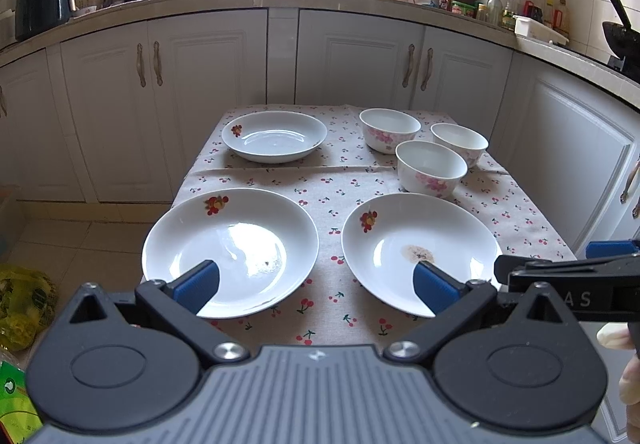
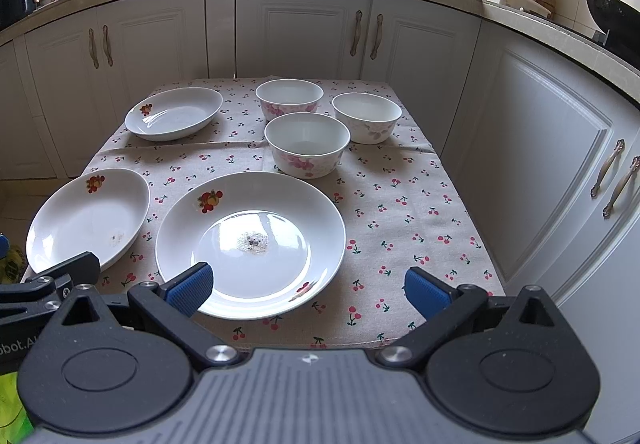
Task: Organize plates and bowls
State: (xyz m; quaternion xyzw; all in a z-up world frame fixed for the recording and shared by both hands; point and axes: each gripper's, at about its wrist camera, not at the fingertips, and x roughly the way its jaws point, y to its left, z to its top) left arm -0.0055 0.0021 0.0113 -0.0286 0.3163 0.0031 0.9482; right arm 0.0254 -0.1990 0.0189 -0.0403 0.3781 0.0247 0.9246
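Three white plates with a fruit print lie on the cherry-print tablecloth (image 1: 332, 184): a near left plate (image 1: 230, 250), a near right plate (image 1: 420, 250) and a far plate (image 1: 274, 136). Three white bowls with pink flowers stand at the far right: (image 1: 389, 130), (image 1: 460, 144), (image 1: 431, 169). My left gripper (image 1: 316, 288) is open and empty above the near table edge, between the two near plates. My right gripper (image 2: 308, 290) is open and empty, over the near rim of the near right plate (image 2: 250, 244). The bowls (image 2: 307, 144) sit beyond it.
The small table stands in a kitchen with white cabinets (image 1: 208, 84) behind and to the right (image 2: 540, 164). The counter holds bottles (image 1: 496, 6), a knife block, a cutting board and an air fryer (image 1: 40, 0). A yellow bag (image 1: 24, 304) lies on the floor at left.
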